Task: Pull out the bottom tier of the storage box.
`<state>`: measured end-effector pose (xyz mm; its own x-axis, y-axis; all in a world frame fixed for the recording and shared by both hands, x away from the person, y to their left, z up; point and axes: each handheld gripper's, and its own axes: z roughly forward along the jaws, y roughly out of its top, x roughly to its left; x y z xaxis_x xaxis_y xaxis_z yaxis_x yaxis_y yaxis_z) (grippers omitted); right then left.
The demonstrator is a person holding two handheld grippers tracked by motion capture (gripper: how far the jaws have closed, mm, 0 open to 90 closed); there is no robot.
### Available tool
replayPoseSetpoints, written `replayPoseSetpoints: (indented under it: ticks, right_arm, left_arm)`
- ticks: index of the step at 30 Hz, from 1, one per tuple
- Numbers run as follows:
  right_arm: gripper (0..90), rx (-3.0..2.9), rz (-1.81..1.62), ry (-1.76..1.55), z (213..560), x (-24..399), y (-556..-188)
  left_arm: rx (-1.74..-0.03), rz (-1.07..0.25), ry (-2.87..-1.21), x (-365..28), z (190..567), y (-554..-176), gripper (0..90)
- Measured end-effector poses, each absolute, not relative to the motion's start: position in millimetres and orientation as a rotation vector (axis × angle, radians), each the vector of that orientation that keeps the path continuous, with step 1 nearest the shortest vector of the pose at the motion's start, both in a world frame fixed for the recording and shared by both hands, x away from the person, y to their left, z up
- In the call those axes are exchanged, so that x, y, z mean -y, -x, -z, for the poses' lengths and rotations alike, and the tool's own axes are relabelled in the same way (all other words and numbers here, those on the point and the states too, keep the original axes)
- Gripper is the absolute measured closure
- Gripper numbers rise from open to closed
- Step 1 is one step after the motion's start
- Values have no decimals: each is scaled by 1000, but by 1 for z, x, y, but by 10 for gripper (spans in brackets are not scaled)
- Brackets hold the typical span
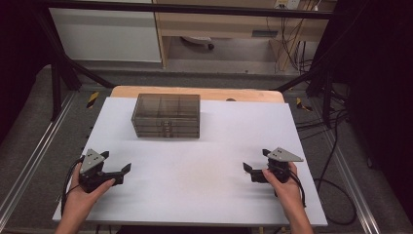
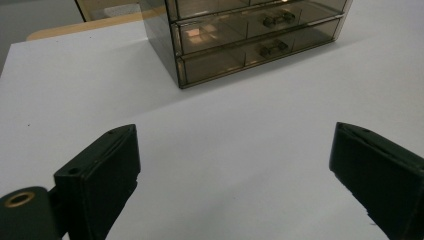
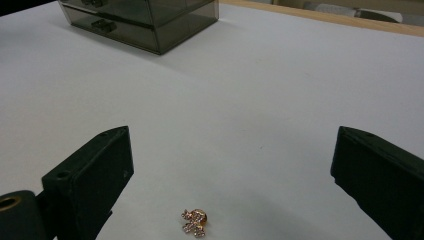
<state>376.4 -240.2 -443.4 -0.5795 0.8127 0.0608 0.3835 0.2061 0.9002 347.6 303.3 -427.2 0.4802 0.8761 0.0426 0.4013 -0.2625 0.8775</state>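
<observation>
Drawer box (image 2: 250, 40) top cut by frame edge in left claw view; the sparkly pin (image 3: 194, 222) too small to tell its shape; drawer contents unreadable thru smoked plastic.

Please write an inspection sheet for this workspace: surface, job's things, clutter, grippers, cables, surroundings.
Surface: white table top, bare across the middle.
Job's things: small gold brooch lying flat on the white top between the right gripper's jaws, untouched; smoky clear drawer box at the far left, all drawers shut.
Clutter: nothing seen.
Grippers: left gripper and right gripper both open, holding nothing, low over the near edge.
Cables: one trails from each gripper; black cables on the floor at the right.
Surroundings: grey floor, black frame, wooden shelf behind.
</observation>
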Motion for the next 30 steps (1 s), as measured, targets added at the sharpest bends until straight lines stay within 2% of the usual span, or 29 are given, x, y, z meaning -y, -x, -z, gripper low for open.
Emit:
replayPoseSetpoints:
  ticks: [13,23,30]
  right_arm:
    - [49,-2072,-1251,-1185,431,228,-378]
    - [48,-2057,-1259,-1116,435,226,-379]
    - [47,-2062,-1243,-1134,440,237,-373]
  left_arm:
    - [-964,-802,-2022,-281,428,-345,90]
    - [-727,-868,-2199,-247,419,-370,70]
    - [-666,-960,-2233,-221,414,-392,145]
